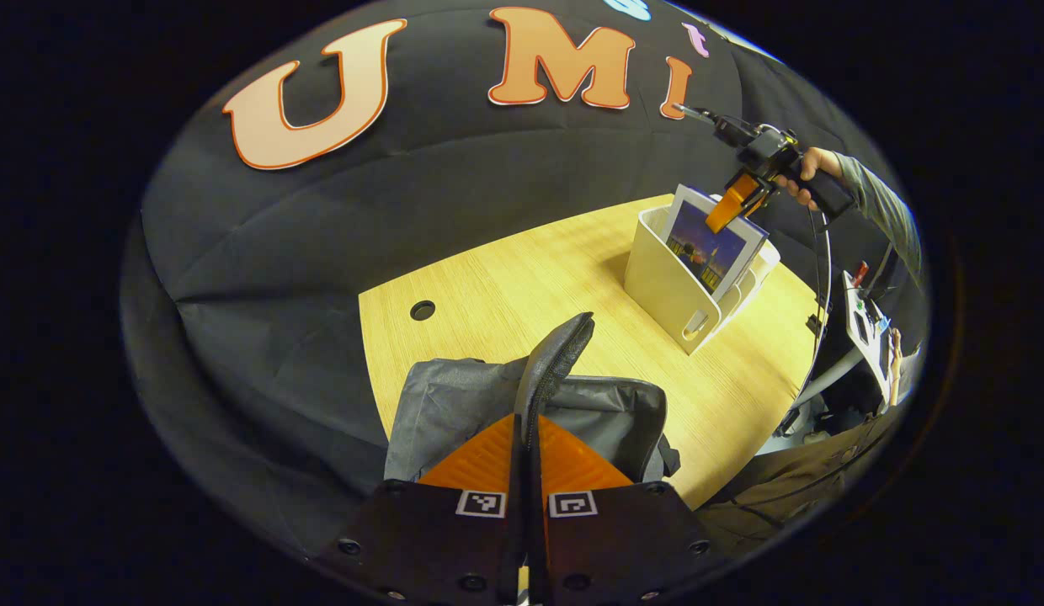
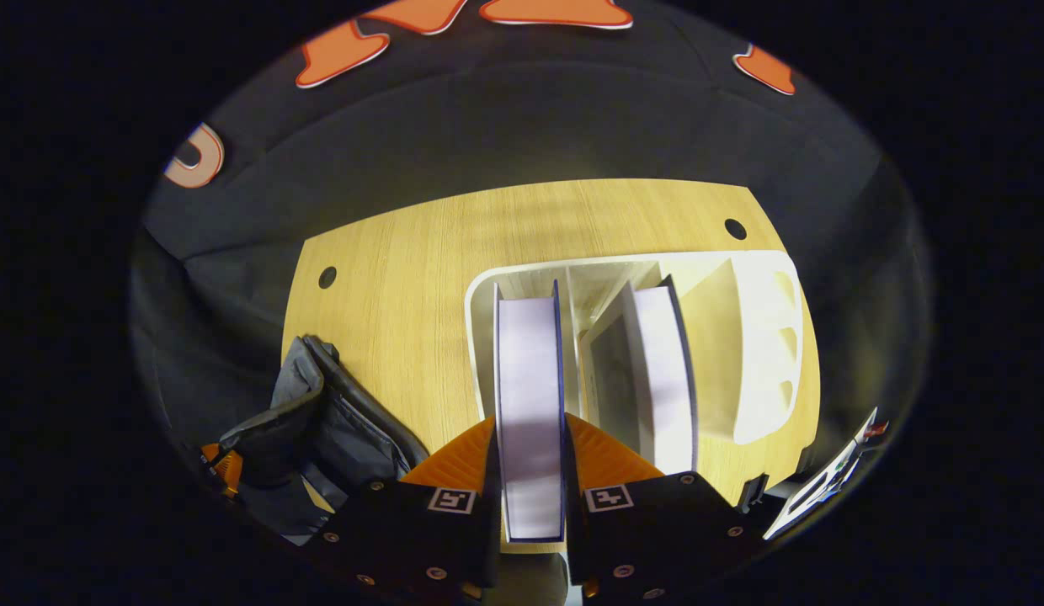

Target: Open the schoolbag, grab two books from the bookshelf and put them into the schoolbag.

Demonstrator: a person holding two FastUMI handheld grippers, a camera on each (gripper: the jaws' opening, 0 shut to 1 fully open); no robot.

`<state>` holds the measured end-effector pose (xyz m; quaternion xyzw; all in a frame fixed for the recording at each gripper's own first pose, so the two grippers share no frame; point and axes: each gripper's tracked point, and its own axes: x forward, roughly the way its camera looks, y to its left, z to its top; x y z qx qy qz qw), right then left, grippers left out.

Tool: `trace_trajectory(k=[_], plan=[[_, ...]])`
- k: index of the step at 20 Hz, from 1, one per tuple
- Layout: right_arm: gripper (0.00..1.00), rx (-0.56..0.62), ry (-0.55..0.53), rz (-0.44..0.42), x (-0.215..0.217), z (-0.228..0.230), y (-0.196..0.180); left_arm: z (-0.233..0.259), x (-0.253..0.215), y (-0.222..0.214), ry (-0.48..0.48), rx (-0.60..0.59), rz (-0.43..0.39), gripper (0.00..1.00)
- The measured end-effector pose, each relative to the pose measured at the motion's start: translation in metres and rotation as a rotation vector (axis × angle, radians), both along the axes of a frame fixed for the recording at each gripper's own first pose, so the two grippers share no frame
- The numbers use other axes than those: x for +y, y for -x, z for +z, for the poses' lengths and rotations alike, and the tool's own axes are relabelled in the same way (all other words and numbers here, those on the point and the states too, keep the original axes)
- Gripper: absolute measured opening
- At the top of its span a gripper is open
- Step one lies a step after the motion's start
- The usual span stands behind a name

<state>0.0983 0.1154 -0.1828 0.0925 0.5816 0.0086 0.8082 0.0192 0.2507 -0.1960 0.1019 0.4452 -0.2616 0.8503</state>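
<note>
The left claw (image 1: 526,471) is clenched on a flap (image 1: 556,353) of the bag (image 1: 455,404). The thin dark edge runs straight up between the 2 orange fingers, so the bag mouth is held lifted and open, presumably to leave a gap for books to drop into. The bag lies on the worktop (image 1: 530,269) directly ahead of and below this claw. The flap's long axis points away from the claw, toward the shelf (image 1: 669,286) ahead and to the right.

The right claw (image 2: 530,480) is grasping book 1 (image 2: 530,379) – both fingers press on its covers, one on each side. In the right gripper view the page edges face the camera, and the long axis of that edge face runs straight ahead from the claw, down into the shelf (image 2: 766,337). In the left gripper view the right claw (image 1: 737,202) grips the top edge of book 1 (image 1: 711,248) from above, held by a hand (image 1: 804,172). The book stands near upright, tilted slightly, its lower part inside the shelf – a pose that suits a straight pull upward.

Book 2 (image 2: 665,370) stands just to the right of the right claw in the adjoining slot, leaning a little away from it. The bag (image 2: 320,421) lies to the claw's lower left, well apart from the shelf.

Judged stage: bag open, book 1 gripped but not yet clear of the shelf, book 2 untouched.
</note>
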Motion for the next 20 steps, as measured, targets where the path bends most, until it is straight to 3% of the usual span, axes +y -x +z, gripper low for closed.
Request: trace_trajectory(k=[9, 20], plan=[[0.31, -0.129, -0.113, -0.083, -0.033, 0.052, 0.043, -0.004, -0.007, 0.005, 0.048, 0.024, 0.029, 0.05], [0.31, -0.249, -0.275, -0.124, -0.027, 0.094, 0.107, -0.005, -0.007, 0.010, 0.019, 0.037, 0.026, 0.05]])
